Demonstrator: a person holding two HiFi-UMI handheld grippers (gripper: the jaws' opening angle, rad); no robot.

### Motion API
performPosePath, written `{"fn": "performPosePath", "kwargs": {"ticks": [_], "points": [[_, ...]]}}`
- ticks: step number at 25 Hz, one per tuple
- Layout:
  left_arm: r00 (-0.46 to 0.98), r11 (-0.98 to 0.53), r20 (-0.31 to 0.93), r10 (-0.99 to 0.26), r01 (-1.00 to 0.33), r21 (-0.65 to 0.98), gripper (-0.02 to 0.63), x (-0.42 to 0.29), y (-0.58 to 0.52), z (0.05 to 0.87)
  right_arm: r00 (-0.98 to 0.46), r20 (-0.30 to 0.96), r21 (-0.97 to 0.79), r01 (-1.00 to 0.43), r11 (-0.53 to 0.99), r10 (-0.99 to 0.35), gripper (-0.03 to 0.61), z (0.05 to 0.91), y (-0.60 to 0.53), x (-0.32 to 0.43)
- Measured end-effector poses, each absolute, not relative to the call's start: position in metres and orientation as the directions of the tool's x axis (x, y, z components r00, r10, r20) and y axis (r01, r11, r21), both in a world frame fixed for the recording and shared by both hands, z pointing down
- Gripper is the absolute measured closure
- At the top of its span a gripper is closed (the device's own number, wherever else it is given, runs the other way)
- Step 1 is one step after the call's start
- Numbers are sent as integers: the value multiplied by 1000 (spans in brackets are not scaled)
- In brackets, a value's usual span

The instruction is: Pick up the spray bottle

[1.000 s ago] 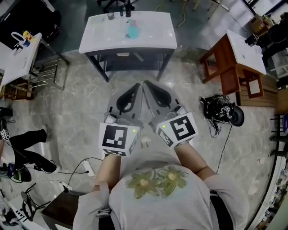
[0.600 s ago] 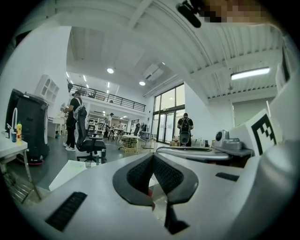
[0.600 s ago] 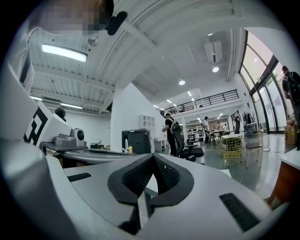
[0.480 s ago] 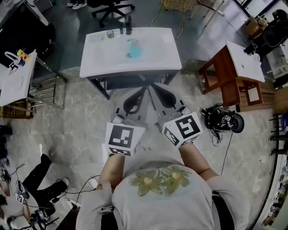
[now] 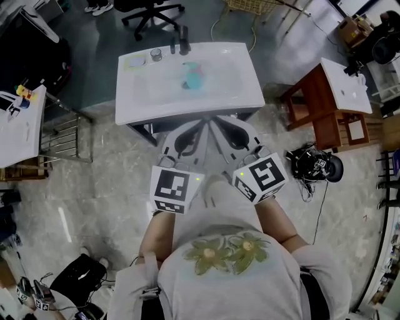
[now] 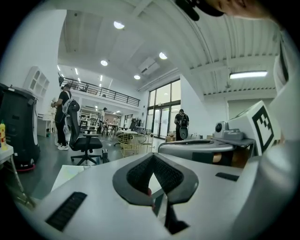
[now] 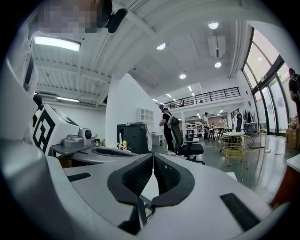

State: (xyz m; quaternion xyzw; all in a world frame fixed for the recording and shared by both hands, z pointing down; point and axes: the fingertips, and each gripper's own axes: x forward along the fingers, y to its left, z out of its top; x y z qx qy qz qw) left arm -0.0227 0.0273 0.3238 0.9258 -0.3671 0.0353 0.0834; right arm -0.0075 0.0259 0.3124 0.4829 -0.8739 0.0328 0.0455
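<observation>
A teal spray bottle [image 5: 192, 76] stands near the middle of the white table [image 5: 144, 100] in the head view. Both grippers are held side by side in front of the table's near edge, well short of the bottle. The left gripper [image 5: 202, 123] has its jaws together with nothing between them, and its own view shows the left gripper [image 6: 152, 157] the same way. The right gripper [image 5: 212, 120] is also shut and empty, as is the right gripper [image 7: 153, 156] in its own view. Neither gripper view shows the bottle.
On the table's far edge are a small glass [image 5: 156, 54], a dark bottle [image 5: 184, 39] and a pale plate [image 5: 135, 60]. A wooden stand [image 5: 342, 87] and a black device with cables [image 5: 315, 164] are on the right. An office chair [image 5: 150, 9] is behind the table.
The person has walked toward the white table, which now lies closer and lower in the head view. Both grippers came forward with them, still shut, to the table's near edge.
</observation>
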Motion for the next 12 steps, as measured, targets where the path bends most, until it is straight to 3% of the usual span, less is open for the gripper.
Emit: {"fn": "performPosePath", "kwargs": {"ticks": [12], "points": [[727, -715, 174, -665, -686, 136, 604, -17, -38, 346, -545, 144, -24, -836, 548, -826, 555, 335, -44, -1]]}}
